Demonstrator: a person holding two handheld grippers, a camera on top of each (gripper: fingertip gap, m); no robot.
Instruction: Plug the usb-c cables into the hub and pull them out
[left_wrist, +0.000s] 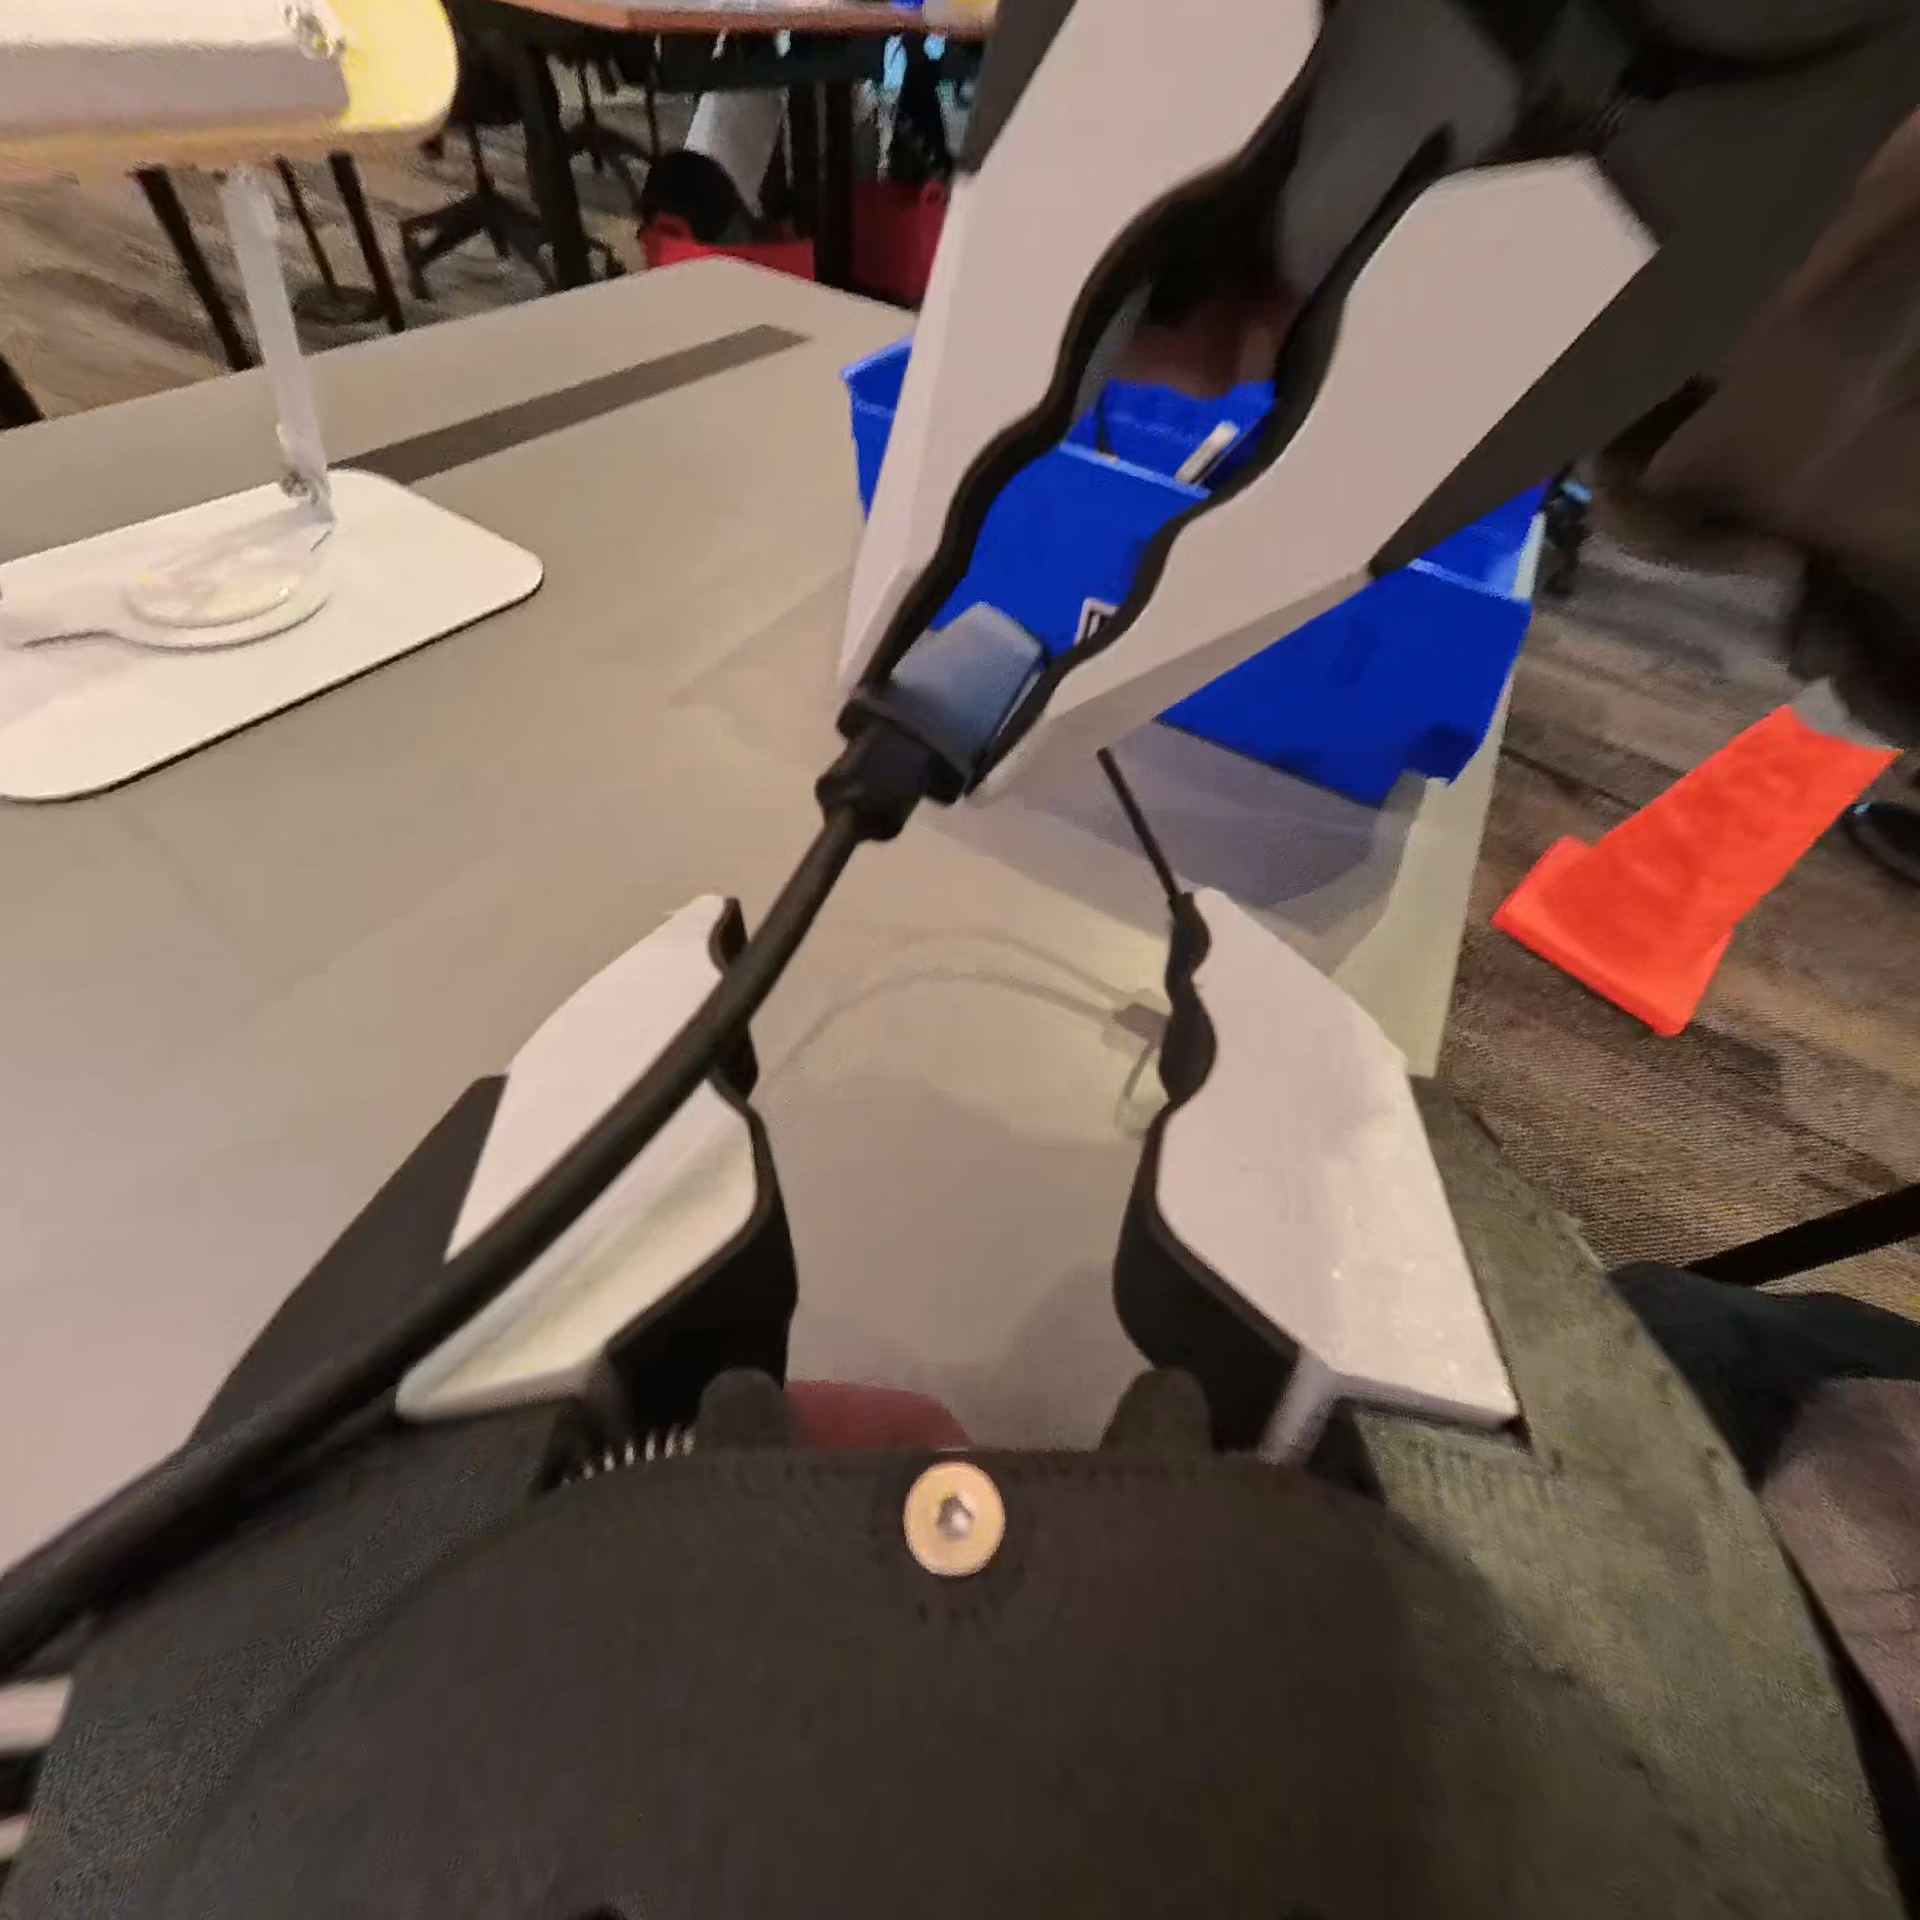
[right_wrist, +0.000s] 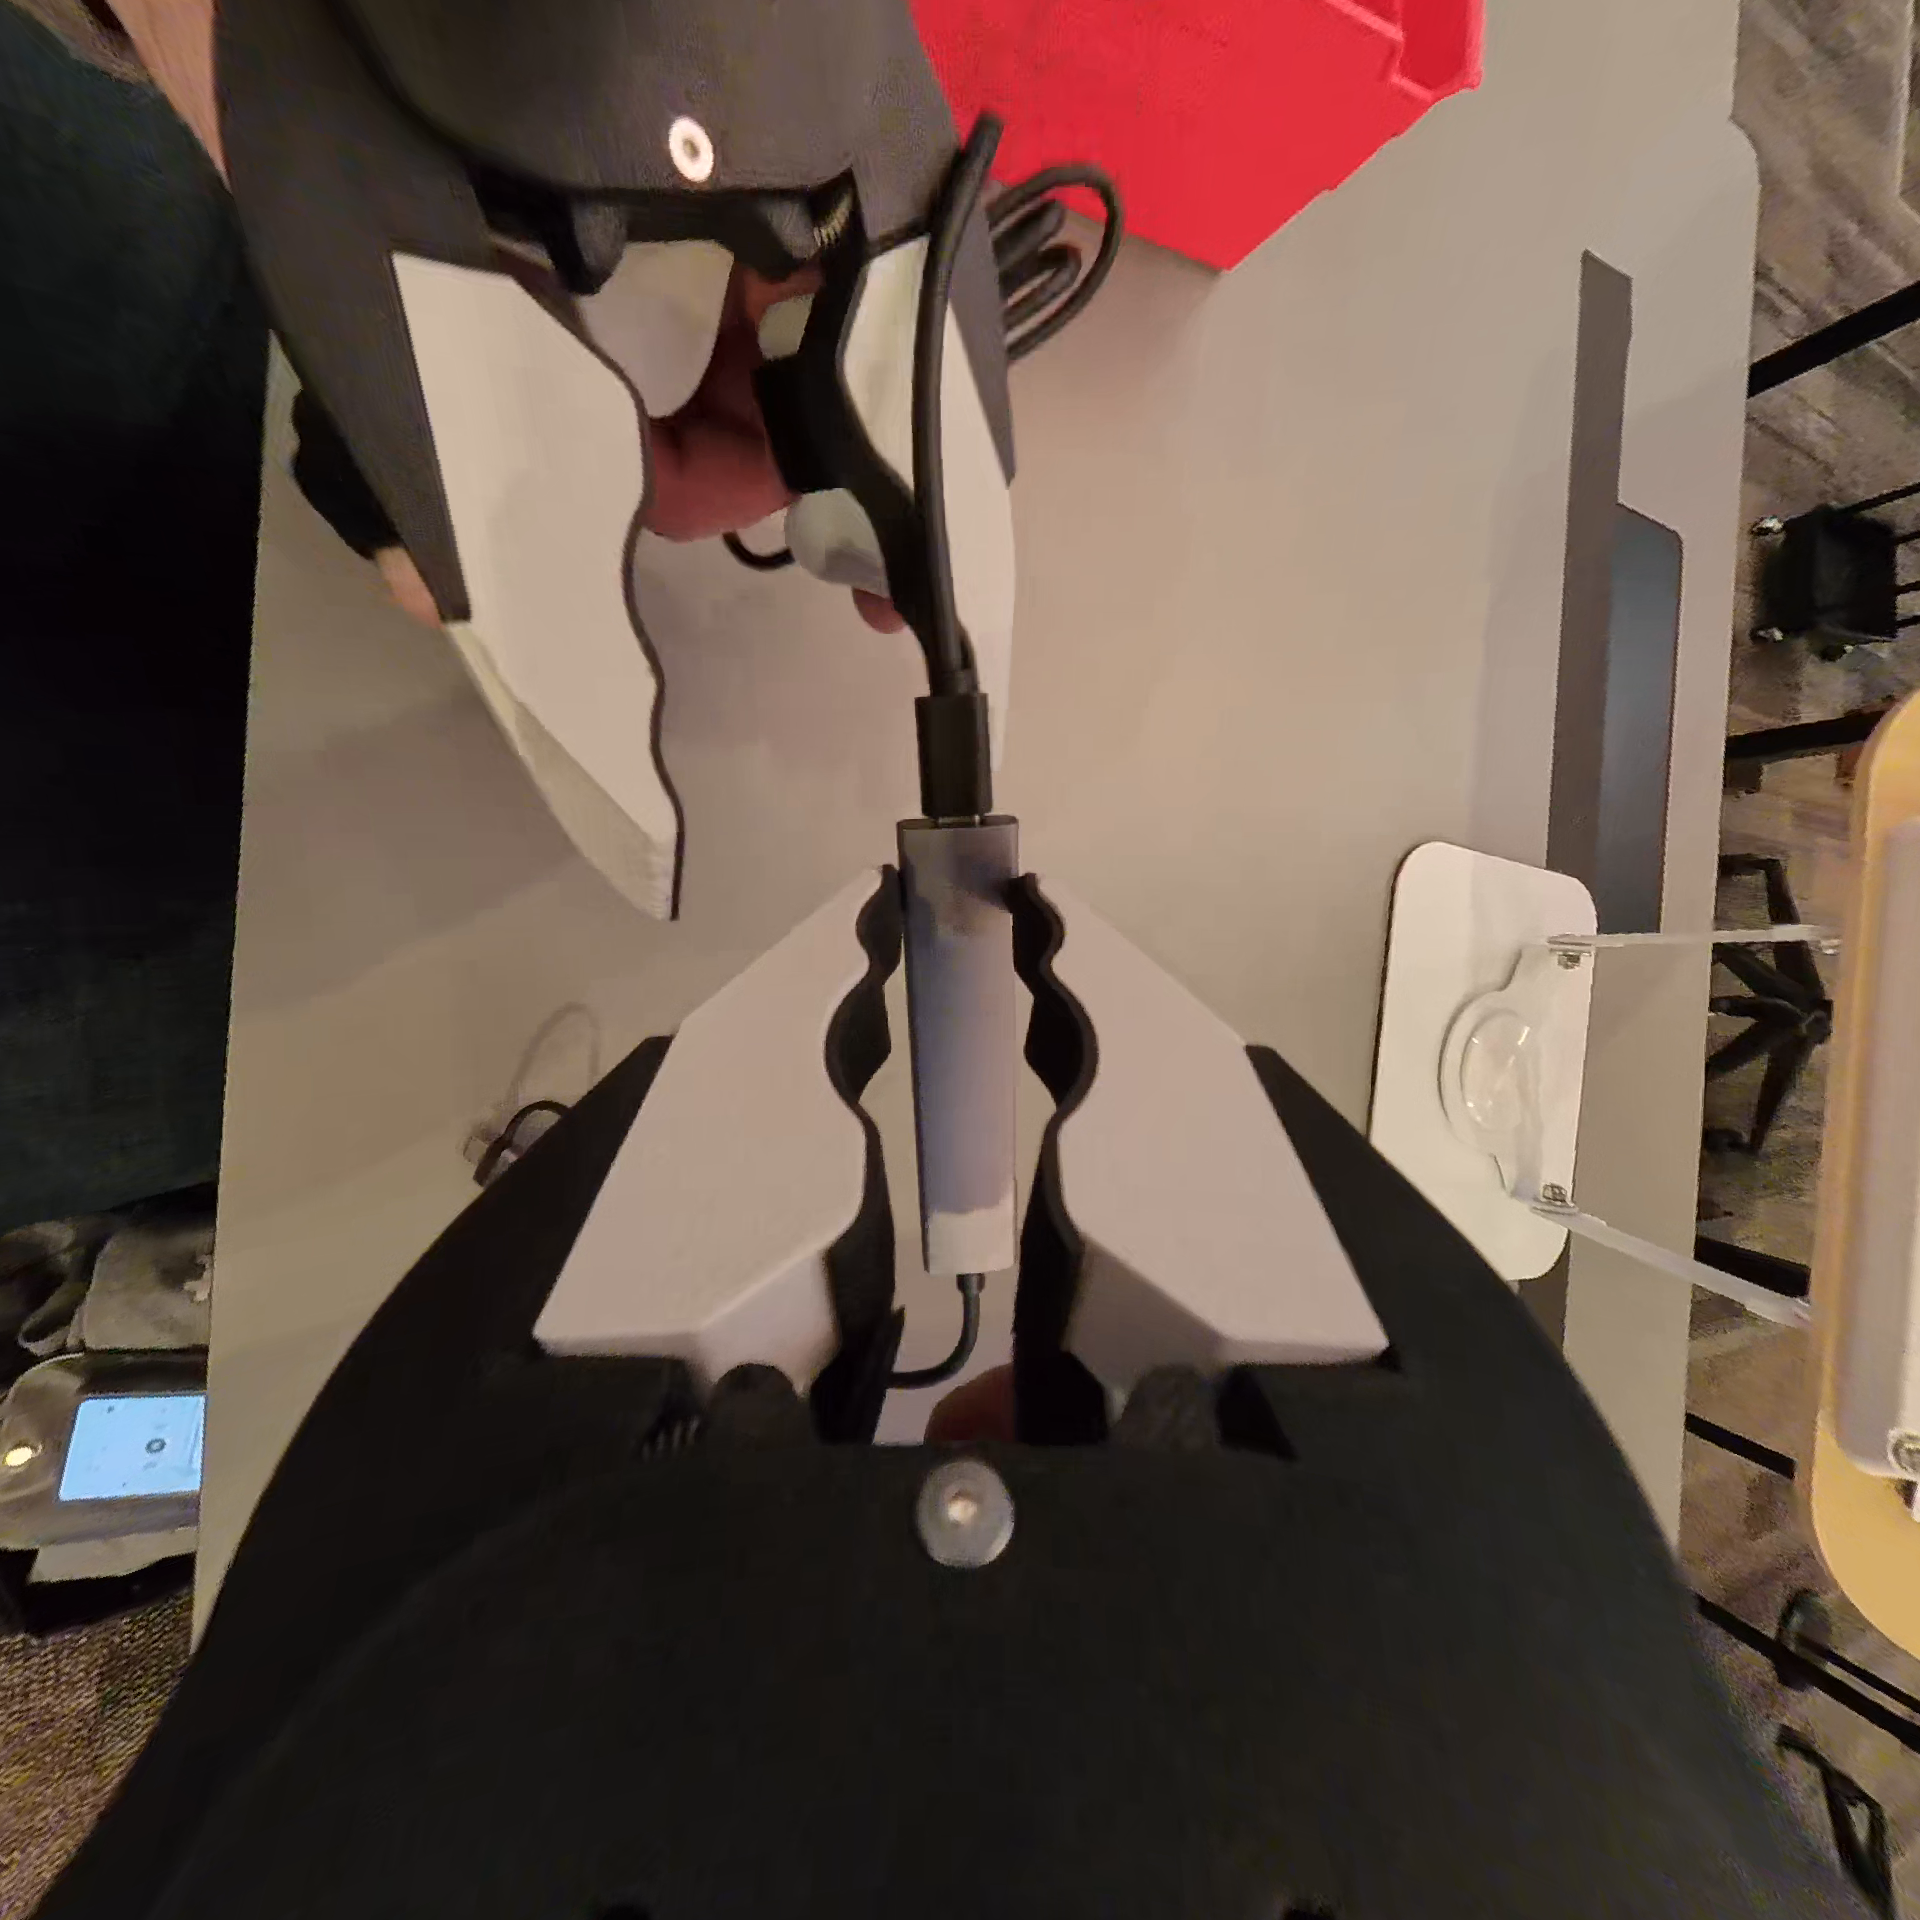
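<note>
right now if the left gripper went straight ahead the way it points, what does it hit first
Likely the black plug seated in the hub that the right gripper clamps; the left gripper is open, though depth is unclear.

Left claw (left_wrist: 961, 997) agape, right claw (right_wrist: 956, 904) clamped

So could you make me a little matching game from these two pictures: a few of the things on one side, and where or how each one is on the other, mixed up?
Things:
1. hub
2. black cable
3. left gripper
4. blue bin

States:
A. open, with nothing clamped between its fingers
B. sitting on the table behind the grippers
C. clamped in the right gripper
D. plugged into the hub's end

Pairs: 1-C, 2-D, 3-A, 4-B
</note>
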